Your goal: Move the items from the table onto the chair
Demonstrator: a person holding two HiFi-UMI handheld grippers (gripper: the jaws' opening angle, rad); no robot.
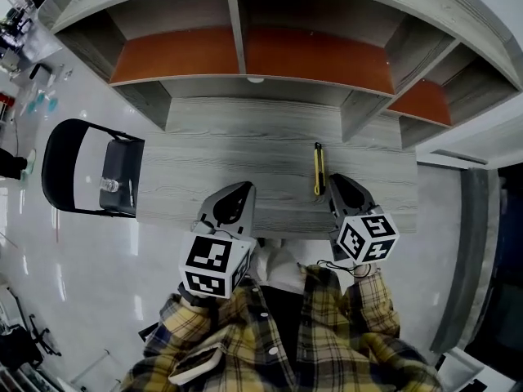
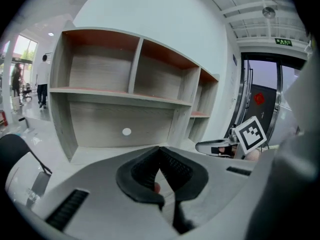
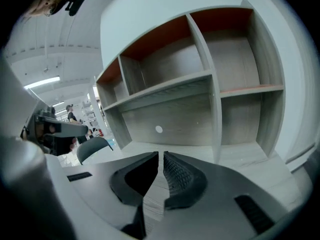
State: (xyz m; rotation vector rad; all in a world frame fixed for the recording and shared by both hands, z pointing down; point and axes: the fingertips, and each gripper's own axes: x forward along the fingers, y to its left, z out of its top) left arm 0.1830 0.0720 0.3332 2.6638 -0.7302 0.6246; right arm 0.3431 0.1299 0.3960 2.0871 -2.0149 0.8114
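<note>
1. The person is holding both grippers low over the near edge of the table [image 1: 245, 145]. Each is pointing away toward the far shelf unit [image 1: 245, 55] and tilting slightly downward
2. The left gripper [image 1: 235, 196] is hovering near the middle of the table's near edge. Its marker cube [image 1: 214, 264] is sitting close to the person's checked shirt [image 1: 327, 337]
3. In the left gripper view, that gripper's jaws are pressing together at their tips, clenched on nothing. A small pinkish patch is showing through the gap lower down, and what it is cannot be told
4. The right gripper [image 1: 341, 188] is hovering to the right, level with the left one and well apart from it. In the right gripper view its jaws are standing clenched with only a thin slit between the ribbed pads, and only bare table is showing through the slit
5. The utility knife [image 1: 319, 170] is lying on the table just left of the right gripper's tip. No view shows whether the two are touching. The knife is slim and yellow with a dark far end, and it is lying lengthwise from near to far
6. The chair [image 1: 61, 166] is standing on the glossy floor [image 1: 90, 284] off the table's left end. It is black, with a curved back and a grey seat. A small shiny object [image 1: 110, 184] is resting on the seat, too small to identify
</note>
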